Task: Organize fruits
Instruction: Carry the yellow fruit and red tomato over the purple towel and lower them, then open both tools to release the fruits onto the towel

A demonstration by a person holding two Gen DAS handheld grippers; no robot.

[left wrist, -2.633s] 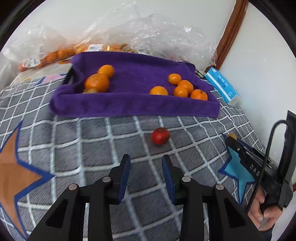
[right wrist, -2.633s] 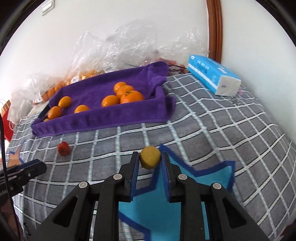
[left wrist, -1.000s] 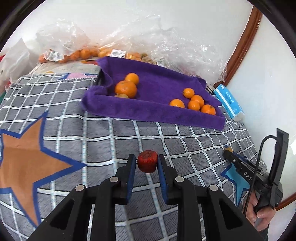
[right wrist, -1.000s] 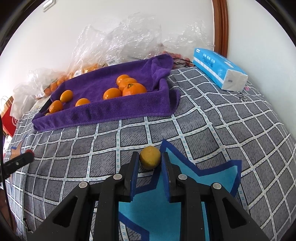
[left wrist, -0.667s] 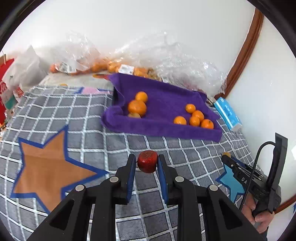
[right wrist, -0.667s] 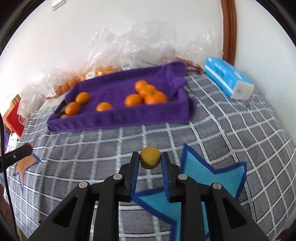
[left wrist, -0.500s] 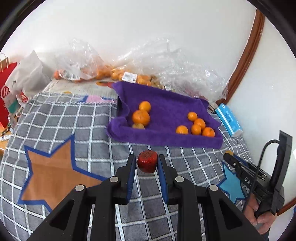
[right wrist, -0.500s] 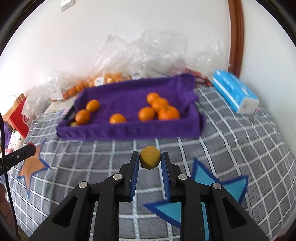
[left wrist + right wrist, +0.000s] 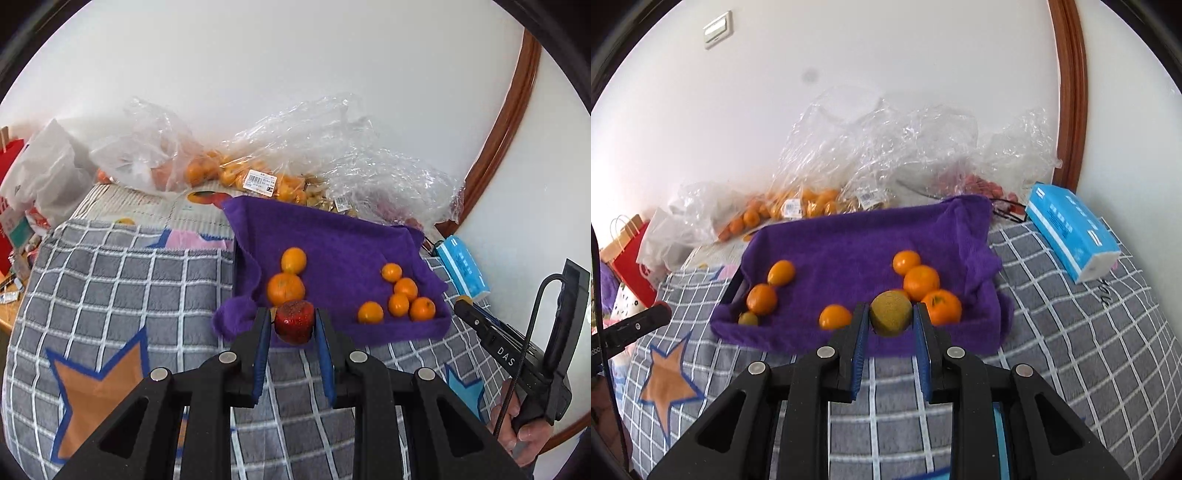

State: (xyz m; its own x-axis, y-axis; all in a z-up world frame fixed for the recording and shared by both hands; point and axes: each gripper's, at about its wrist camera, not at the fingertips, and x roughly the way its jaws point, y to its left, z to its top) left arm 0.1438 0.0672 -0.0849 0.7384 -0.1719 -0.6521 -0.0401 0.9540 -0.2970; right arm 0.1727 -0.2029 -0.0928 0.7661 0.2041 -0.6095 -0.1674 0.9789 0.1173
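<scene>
My left gripper [image 9: 294,325] is shut on a small red fruit [image 9: 294,321], held in the air in front of the purple towel-lined tray [image 9: 343,254]. My right gripper [image 9: 890,320] is shut on a yellow-green round fruit [image 9: 890,317], raised before the same tray [image 9: 849,243]. Several oranges lie in the tray: a pair at its left [image 9: 286,288] and a cluster at its right [image 9: 404,299]. A small greenish fruit [image 9: 749,318] sits in the tray's near left corner. The right gripper's tip [image 9: 466,309] shows at the right of the left wrist view.
Clear plastic bags of oranges [image 9: 229,173] lie behind the tray against the white wall. A blue tissue pack [image 9: 1073,230] rests right of the tray. The grey checked blanket [image 9: 122,288] with star patches covers the surface. A red paper bag [image 9: 629,251] stands at far left.
Both grippers have risen with their fruits and come closer to the purple tray, which now sits lower and nearer in both views.
</scene>
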